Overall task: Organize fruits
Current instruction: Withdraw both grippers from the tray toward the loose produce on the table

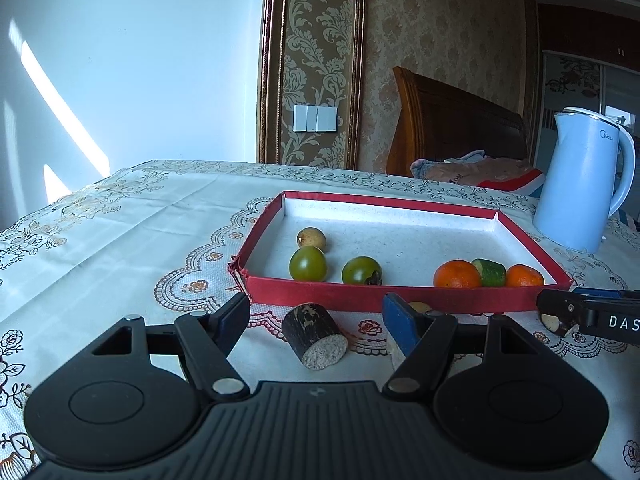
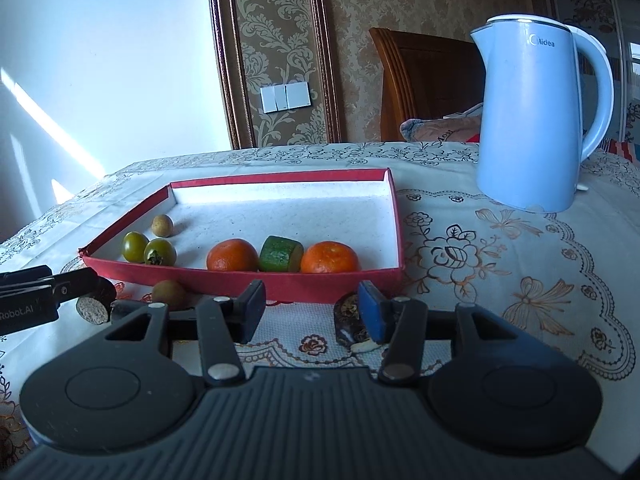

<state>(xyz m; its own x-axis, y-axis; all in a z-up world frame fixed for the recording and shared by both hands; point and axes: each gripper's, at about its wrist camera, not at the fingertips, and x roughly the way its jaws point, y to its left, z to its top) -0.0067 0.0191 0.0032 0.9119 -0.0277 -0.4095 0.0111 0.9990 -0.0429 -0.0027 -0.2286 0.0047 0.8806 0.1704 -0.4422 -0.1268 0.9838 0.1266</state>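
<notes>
A red tray (image 1: 360, 296) (image 2: 248, 284) holds a small brown fruit (image 1: 311, 239) (image 2: 162, 225), two green tomatoes (image 1: 308, 263) (image 2: 160, 252), two oranges (image 1: 457, 274) (image 2: 329, 257) and a green cucumber piece (image 1: 489, 272) (image 2: 281, 254). In front of the tray on the cloth lie a dark cane piece (image 1: 314, 335) (image 2: 94, 306), a small brown fruit (image 2: 168, 293) and another dark piece (image 2: 352, 322) (image 1: 557, 322). My left gripper (image 1: 320, 320) is open around the cane piece. My right gripper (image 2: 312, 312) is open, the dark piece beside its right finger.
A light blue kettle (image 1: 580, 180) (image 2: 536, 120) stands at the tray's right on the embroidered tablecloth (image 1: 120, 240). A wooden headboard (image 1: 452, 120) and bedding lie behind the table. A white wall is at the left.
</notes>
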